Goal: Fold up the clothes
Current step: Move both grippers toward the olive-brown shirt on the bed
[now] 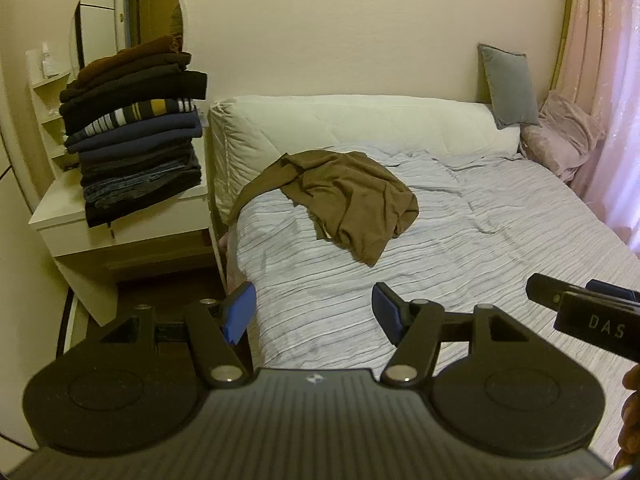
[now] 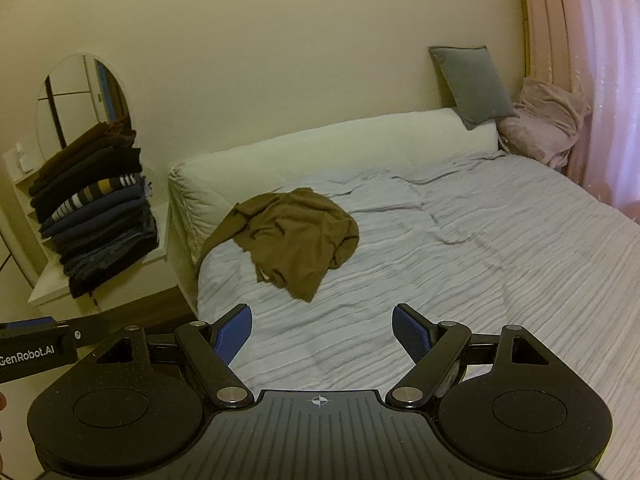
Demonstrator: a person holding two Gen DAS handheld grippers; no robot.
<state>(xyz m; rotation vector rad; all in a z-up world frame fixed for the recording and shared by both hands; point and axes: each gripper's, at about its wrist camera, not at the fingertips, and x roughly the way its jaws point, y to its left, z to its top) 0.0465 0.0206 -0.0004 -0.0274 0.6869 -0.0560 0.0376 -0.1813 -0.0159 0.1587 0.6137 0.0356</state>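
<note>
Ahead: crumpled olive-brown cotton garment (image 1: 340, 200) on grey striped bed (image 1: 480, 240), well beyond both grippers. Left gripper (image 1: 314, 314) nearer; right gripper (image 2: 322, 334) alongside. Both wide open, empty.

left gripper (image 1: 314, 314): black, blue pads, silver pivots | right gripper (image 2: 322, 334): same, "DAS" lettering

Both cameras sit side by side above the near end of the bed (image 1: 500, 216), looking down its length toward the far wall, and both see the brown shirt (image 1: 340, 200) and clothes stack (image 2: 96, 204) well away
</note>
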